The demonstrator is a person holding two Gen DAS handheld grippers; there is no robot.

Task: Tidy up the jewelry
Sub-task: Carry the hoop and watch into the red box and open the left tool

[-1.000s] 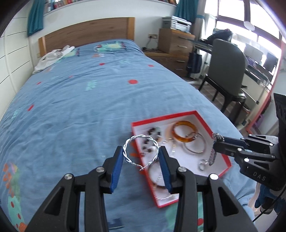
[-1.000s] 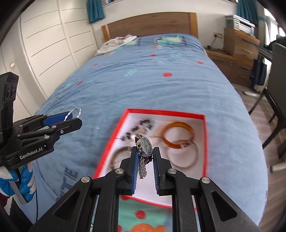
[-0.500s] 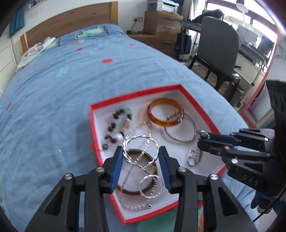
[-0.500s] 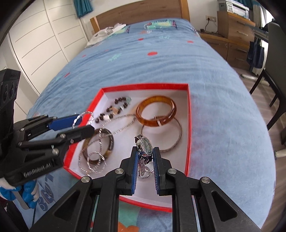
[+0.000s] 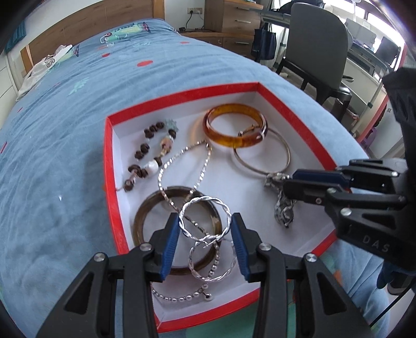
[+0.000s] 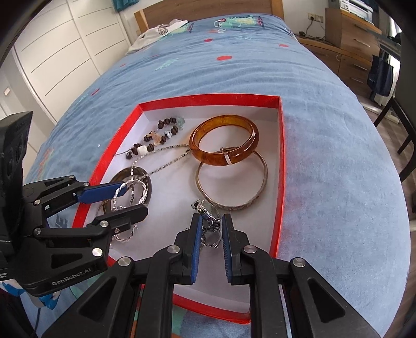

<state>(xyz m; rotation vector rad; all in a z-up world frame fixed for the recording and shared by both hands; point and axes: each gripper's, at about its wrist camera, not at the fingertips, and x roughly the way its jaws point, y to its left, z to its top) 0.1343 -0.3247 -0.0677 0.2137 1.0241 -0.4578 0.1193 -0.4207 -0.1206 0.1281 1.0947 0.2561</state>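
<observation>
A red box (image 5: pixel 110 166) with a white inside lies on the blue bed and also shows in the right wrist view (image 6: pixel 282 156). It holds an amber bangle (image 5: pixel 235 126), a thin metal bangle (image 5: pixel 287 156), a bead bracelet (image 5: pixel 150 156), a chain and a brown bangle (image 5: pixel 140 221). My left gripper (image 5: pixel 205 221) is shut on a twisted silver bangle (image 5: pixel 226 210), low over the box's near left part. My right gripper (image 6: pixel 211 228) is shut on a wristwatch (image 6: pixel 208 210), low over the box's near right part.
A second twisted silver ring (image 5: pixel 218 275) and a ball chain (image 5: pixel 182 297) lie in the box's near corner. A dark chair (image 5: pixel 317 49) and wooden drawers (image 5: pixel 234 20) stand to the right of the bed. White clothes (image 6: pixel 161 31) lie near the headboard.
Both grippers have come forward and down over the red box, each still holding its piece. The watch and the silver bangle now hang just above the box floor.
</observation>
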